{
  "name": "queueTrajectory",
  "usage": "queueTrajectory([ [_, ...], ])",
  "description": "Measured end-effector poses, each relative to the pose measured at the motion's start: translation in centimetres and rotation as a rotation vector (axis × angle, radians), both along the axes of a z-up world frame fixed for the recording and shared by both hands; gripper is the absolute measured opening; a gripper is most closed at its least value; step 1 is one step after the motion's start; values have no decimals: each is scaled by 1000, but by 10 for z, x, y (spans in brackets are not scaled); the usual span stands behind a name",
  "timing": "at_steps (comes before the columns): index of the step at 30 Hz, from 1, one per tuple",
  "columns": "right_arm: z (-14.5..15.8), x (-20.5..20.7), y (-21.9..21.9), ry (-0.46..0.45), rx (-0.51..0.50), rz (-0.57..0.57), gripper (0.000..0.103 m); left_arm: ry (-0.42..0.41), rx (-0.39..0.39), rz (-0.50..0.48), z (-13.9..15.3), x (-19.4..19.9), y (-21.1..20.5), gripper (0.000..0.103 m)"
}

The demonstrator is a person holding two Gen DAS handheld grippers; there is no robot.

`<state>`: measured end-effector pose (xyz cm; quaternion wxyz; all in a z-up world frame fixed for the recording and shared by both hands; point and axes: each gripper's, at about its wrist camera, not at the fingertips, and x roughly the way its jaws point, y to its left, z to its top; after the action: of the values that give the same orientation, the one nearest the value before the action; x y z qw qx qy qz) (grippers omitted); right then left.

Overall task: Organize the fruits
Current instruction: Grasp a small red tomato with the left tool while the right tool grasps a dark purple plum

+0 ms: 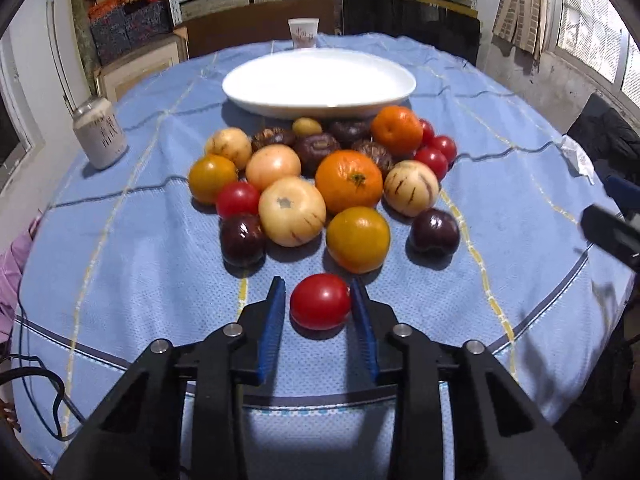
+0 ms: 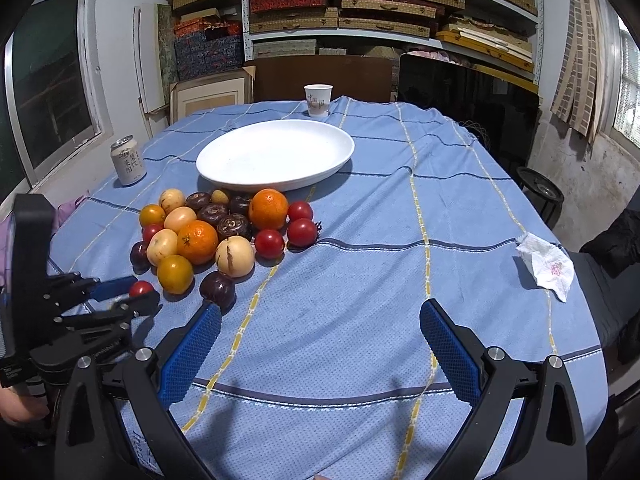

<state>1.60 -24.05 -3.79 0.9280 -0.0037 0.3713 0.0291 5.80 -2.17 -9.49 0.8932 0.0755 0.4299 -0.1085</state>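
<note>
A pile of fruit lies on the blue cloth: oranges (image 1: 349, 181), yellow and red tomatoes, pale striped melons (image 1: 292, 211), dark plums and mangosteens. An empty white plate (image 1: 319, 80) stands behind it, also in the right wrist view (image 2: 275, 155). My left gripper (image 1: 319, 300) has its blue pads on either side of a red tomato (image 1: 320, 301) on the cloth; the right pad touches it, the left pad stands a small gap off. In the right wrist view the tomato (image 2: 140, 288) sits between the left gripper's fingers. My right gripper (image 2: 320, 320) is wide open and empty above bare cloth.
A drink can (image 1: 100, 136) stands at the table's left, a paper cup (image 1: 303, 33) behind the plate. A crumpled tissue (image 2: 546, 266) lies near the right edge. Shelves of boxes and a dark chair stand behind the table. The table edge runs close below my grippers.
</note>
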Motion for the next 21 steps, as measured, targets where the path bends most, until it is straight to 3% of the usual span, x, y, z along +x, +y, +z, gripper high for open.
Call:
queueTrajectory([
  [4,-4,5,14,24,13,99,100,-50,-38,32,14,-5,10,33],
  [8,-12,16,44,42,-42,203,100,-78,-46,65,21,-8,18,33],
  [9,-14,20,50,40,-59,211,100,-69,-48,71,20,-7,20,33],
  [11,-21,31,57,59,-66,212,87,-60,-50,75,18,-7,24,33],
  [13,-29,43,60,116,-31,226,80,-60,-51,80,17,-8,27,33],
  [16,-41,53,63,183,7,234,80,-47,-51,63,15,-9,26,33],
  [21,-37,51,59,152,-38,199,80,-34,-53,5,9,-9,15,33],
])
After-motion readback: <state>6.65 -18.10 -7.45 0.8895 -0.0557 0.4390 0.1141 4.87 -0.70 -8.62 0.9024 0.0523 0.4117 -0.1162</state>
